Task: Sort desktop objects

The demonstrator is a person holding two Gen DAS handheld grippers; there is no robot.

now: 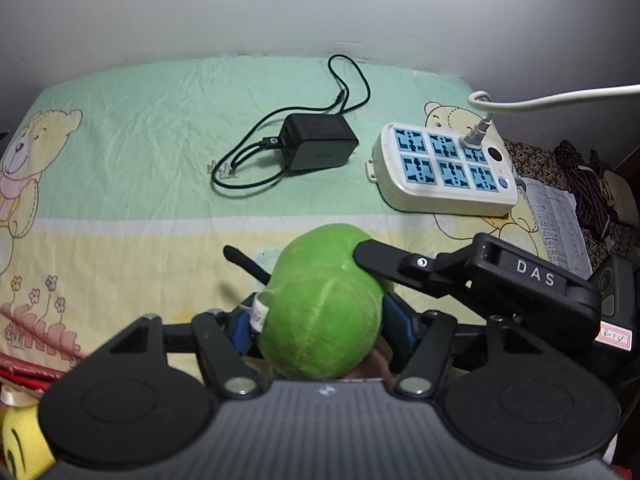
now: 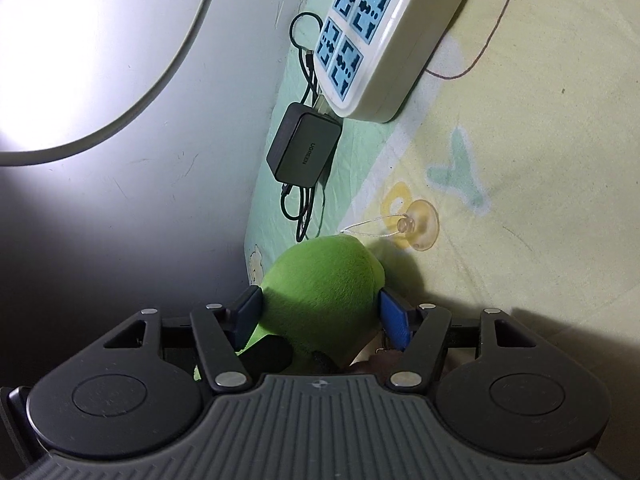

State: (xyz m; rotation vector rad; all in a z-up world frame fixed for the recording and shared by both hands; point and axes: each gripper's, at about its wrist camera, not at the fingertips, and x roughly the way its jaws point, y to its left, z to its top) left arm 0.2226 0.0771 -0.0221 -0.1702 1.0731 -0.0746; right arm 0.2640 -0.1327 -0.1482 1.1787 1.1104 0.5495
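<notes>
A green plush toy [image 1: 320,312] sits low over the cartoon bedsheet [image 1: 120,184]. My left gripper [image 1: 320,322] is shut on it, with a blue pad pressed into each side. In the left wrist view, the right gripper [image 1: 304,258] comes in from the right, and its black fingers [image 1: 380,260] clamp the toy's far end. The right wrist view shows the same toy [image 2: 320,280] squeezed between the blue pads [image 2: 394,320] of my right gripper [image 2: 322,316]. A thin string runs from the toy to a clear suction cup [image 2: 418,226] lying on the sheet.
A black charger [image 1: 316,146] with a looped cable lies mid-sheet. A white power strip [image 1: 444,168] with a white plug sits to its right, near the wall. Printed paper [image 1: 560,220] and dark cloth [image 1: 588,184] lie beyond the right edge. A yellow smiley ball [image 1: 20,440] is at bottom left.
</notes>
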